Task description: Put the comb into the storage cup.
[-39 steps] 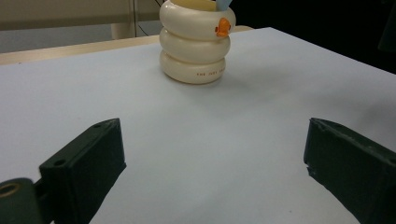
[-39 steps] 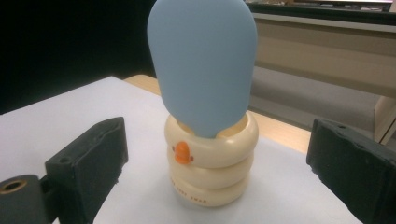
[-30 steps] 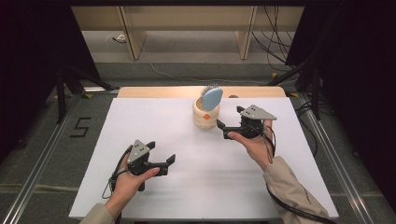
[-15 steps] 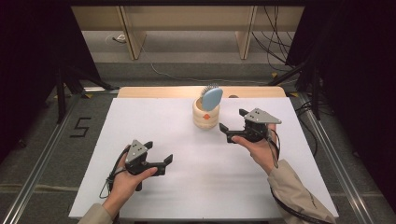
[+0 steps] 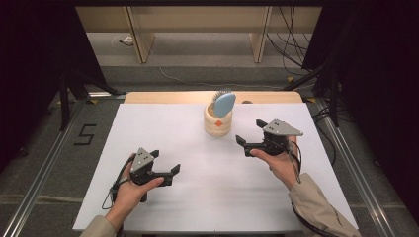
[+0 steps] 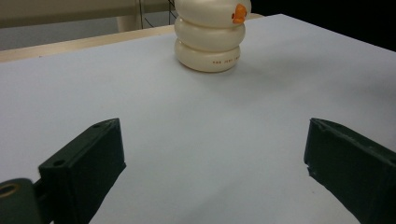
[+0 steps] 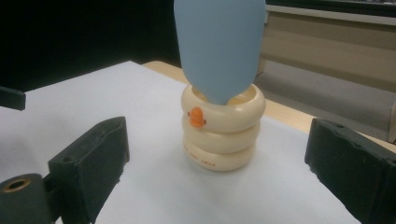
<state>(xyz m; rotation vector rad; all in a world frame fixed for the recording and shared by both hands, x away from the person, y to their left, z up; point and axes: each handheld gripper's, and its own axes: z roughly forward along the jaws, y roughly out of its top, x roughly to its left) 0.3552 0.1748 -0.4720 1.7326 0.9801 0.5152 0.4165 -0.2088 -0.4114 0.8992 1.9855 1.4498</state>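
A cream ringed holder [image 5: 218,124] with an orange mark stands upright at the back middle of the white table [image 5: 148,128]. A light blue hairbrush [image 5: 223,102] stands in it head up. The holder [image 7: 222,135] and the brush's blue back [image 7: 218,46] are close ahead in the right gripper view. My right gripper [image 5: 250,136] is open, just right of the holder and apart from it. My left gripper [image 5: 164,165] is open over the front left of the table, empty, with the holder [image 6: 209,37] far ahead.
A wooden strip [image 5: 173,97] runs along the table's back edge. Cables [image 5: 291,49] lie on the floor behind, between wooden legs. Black stands [image 5: 64,94] and metal rails flank the table.
My right gripper has drawn back from the holder, toward the front and right. The left gripper has barely moved.
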